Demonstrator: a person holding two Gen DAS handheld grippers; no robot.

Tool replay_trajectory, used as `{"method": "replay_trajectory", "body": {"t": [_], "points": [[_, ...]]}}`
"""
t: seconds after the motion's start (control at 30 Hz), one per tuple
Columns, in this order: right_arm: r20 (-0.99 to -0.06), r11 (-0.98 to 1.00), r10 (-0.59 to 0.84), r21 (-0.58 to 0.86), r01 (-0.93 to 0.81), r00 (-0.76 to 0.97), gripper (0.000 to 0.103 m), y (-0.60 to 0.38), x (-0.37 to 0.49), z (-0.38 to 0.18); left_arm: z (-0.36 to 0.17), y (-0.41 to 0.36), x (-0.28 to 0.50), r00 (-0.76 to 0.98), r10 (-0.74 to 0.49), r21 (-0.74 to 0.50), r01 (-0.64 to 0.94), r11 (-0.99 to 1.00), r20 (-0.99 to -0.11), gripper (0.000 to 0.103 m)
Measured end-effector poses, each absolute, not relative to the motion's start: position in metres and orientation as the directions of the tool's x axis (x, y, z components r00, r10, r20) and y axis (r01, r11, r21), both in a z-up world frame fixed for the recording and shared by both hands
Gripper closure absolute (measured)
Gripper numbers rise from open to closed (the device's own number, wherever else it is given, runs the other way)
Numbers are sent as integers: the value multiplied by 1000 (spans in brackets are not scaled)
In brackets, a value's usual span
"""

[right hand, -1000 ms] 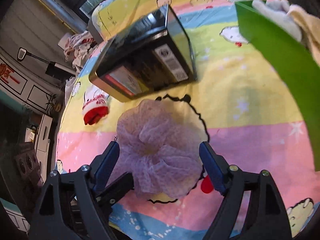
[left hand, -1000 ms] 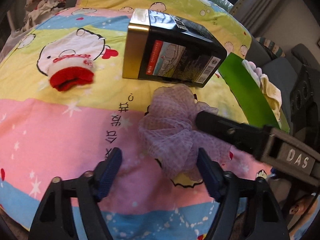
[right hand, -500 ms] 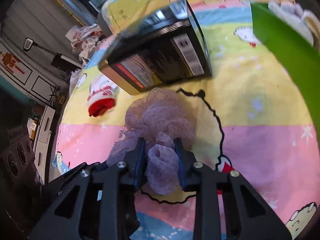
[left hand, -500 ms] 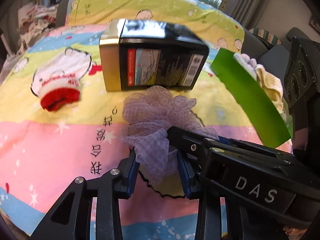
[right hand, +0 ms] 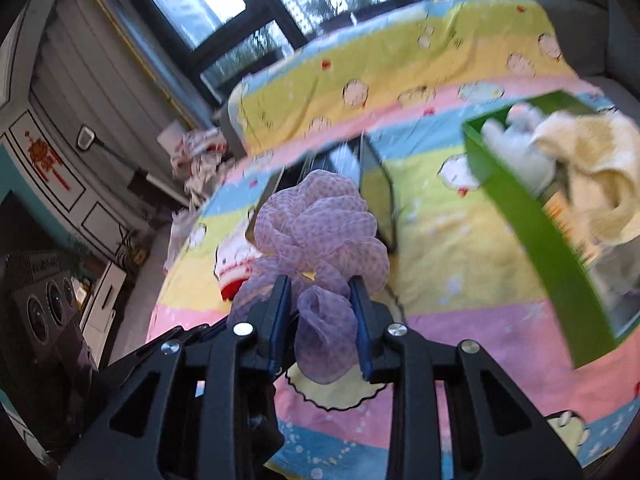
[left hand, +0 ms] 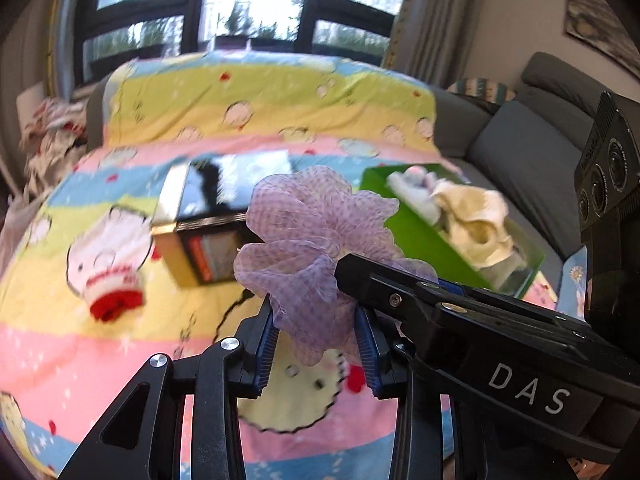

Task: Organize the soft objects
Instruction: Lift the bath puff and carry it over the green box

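Lifted clear of the cartoon bedspread within the last second, where 1 s earlier lay flat beside the black box. Purple mesh scrunchie pinched by both left gripper and right gripper, jaws narrowed from wide. Probably bound for the green bin, already holding cloths

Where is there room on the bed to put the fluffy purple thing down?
Bare blanket shows in front of the red and white sock, and more lies between the black box and the green bin. It is crowded around the box and the sock. The bin already holds cloths. Both the left gripper and right gripper pinch the purple puff.
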State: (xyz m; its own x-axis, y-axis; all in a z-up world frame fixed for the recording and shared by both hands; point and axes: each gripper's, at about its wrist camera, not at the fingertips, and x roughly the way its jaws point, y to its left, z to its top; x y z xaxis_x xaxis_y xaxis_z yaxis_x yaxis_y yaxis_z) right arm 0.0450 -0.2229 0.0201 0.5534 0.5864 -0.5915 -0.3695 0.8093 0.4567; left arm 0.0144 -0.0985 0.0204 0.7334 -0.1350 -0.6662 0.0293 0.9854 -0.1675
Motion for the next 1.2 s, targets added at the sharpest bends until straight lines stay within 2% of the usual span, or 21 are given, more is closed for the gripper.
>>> {"method": "replay_trajectory", "body": {"t": [0.33,0.57,0.8,1.2], "points": [[-481,824,535,477,-304,695,72,-287,61,75,71,-153,47,791,-216,-147,161,976,-573,66],[-453,843,475,480,-243,755,72,-331,88,89,86,-195,92,788,-270,-122,244,962,-553,66],[-480,883,377,444,-152,792,72,-364,129,84,75,-232,150,743,-332,-152,301,941,-581,66],[-657,884,265,458,95,706,72,-406,189,23,0,-274,217,573,-388,-229,331,915,-722,66]]}}
